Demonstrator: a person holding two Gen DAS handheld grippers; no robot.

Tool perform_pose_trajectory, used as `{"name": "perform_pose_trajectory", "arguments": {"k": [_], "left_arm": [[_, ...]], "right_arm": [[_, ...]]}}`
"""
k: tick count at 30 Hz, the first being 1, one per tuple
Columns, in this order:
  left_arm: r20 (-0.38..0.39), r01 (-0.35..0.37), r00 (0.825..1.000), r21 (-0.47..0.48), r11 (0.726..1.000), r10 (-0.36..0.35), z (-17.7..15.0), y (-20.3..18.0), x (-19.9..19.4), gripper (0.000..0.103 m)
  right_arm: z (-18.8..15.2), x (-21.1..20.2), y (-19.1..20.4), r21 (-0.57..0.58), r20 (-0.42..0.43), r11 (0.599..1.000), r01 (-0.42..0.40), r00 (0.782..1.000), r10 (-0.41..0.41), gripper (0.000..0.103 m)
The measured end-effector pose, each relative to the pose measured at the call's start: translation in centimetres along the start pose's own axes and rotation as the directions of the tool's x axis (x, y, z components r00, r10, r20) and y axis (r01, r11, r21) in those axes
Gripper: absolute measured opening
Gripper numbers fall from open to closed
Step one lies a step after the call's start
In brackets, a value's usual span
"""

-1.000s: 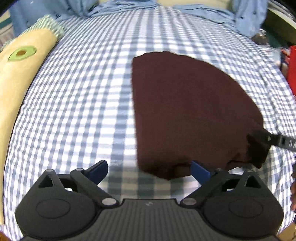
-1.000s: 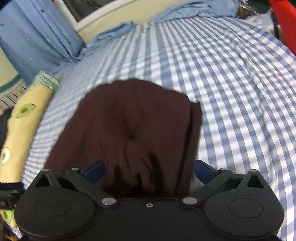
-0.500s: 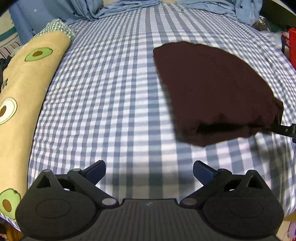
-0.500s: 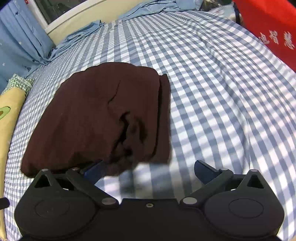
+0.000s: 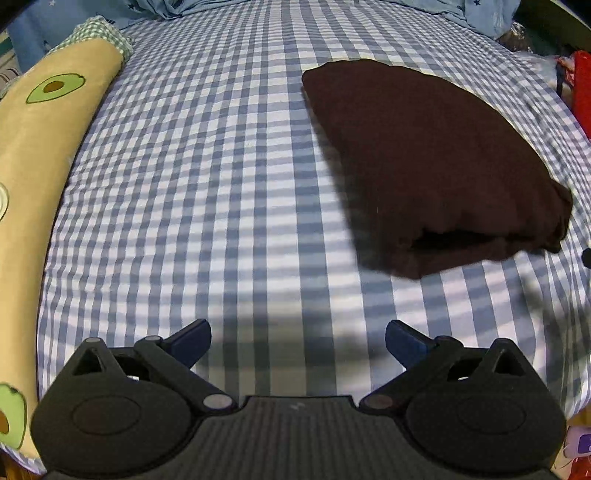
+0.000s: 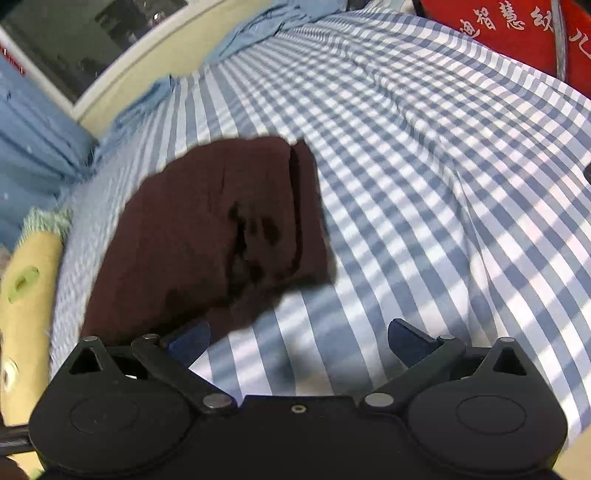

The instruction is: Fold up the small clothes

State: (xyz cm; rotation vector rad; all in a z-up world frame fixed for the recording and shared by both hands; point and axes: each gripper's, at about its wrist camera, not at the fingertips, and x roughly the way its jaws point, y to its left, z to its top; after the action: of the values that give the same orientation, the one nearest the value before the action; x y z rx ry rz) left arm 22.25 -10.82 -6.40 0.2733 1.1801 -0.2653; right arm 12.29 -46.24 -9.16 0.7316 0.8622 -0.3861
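Observation:
A dark maroon garment lies folded on the blue-and-white checked bed sheet, to the right in the left wrist view. It also shows in the right wrist view, left of centre, with layered folds at its near edge. My left gripper is open and empty, hovering over bare sheet, well short of the garment. My right gripper is open and empty, just past the garment's near corner, its left finger close to the cloth.
A long yellow avocado-print bolster runs along the left edge of the bed and also shows in the right wrist view. Blue curtains and a window sill lie at the far end. A red bag stands at the right.
Both grippers have let go of the garment and pulled back from it. The right gripper, which held cloth between its fingers a second ago, now stands open over the sheet.

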Motion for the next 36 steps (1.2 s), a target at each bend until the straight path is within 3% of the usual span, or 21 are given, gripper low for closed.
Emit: {"name": "perform_pose_trajectory", "arguments": {"k": [5, 14, 18, 23, 30, 36], "left_arm": [[0.019, 0.001, 1.000, 0.016, 1.000, -0.002, 3.4, -0.5, 1.4, 0.102], [0.074, 0.127, 0.989, 0.013, 0.992, -0.128, 10.3, -1.8, 5.1, 0.102], [0.056, 0.183, 0.981, 0.014, 0.983, -0.184, 12.6, -2.3, 7.5, 0.102], [0.018, 0.203, 0.979, 0.016, 0.979, -0.204, 14.8, -2.8, 10.5, 0.102], [-0.037, 0.282, 0.958, -0.034, 0.959, -0.283, 16.7, -2.9, 15.1, 0.103], [-0.104, 0.297, 0.946, -0.092, 0.950, -0.306, 17.7, -3.1, 17.5, 0.103]], "right_arm": [[3.7, 1.8, -0.5, 0.022, 0.017, 1.000, -0.017, 1.000, 0.017, 0.102], [10.8, 8.9, -1.9, 0.078, -0.038, 0.994, -0.071, 0.996, 0.075, 0.102], [13.6, 12.6, -1.9, 0.065, -0.083, 0.993, -0.098, 0.991, 0.103, 0.102], [15.6, 15.9, -2.0, 0.063, -0.121, 0.989, -0.133, 0.983, 0.140, 0.102], [16.9, 18.2, -1.4, 0.039, -0.165, 0.980, -0.196, 0.966, 0.200, 0.103], [17.5, 19.3, -0.2, 0.002, -0.183, 0.979, -0.206, 0.962, 0.203, 0.103]]}}
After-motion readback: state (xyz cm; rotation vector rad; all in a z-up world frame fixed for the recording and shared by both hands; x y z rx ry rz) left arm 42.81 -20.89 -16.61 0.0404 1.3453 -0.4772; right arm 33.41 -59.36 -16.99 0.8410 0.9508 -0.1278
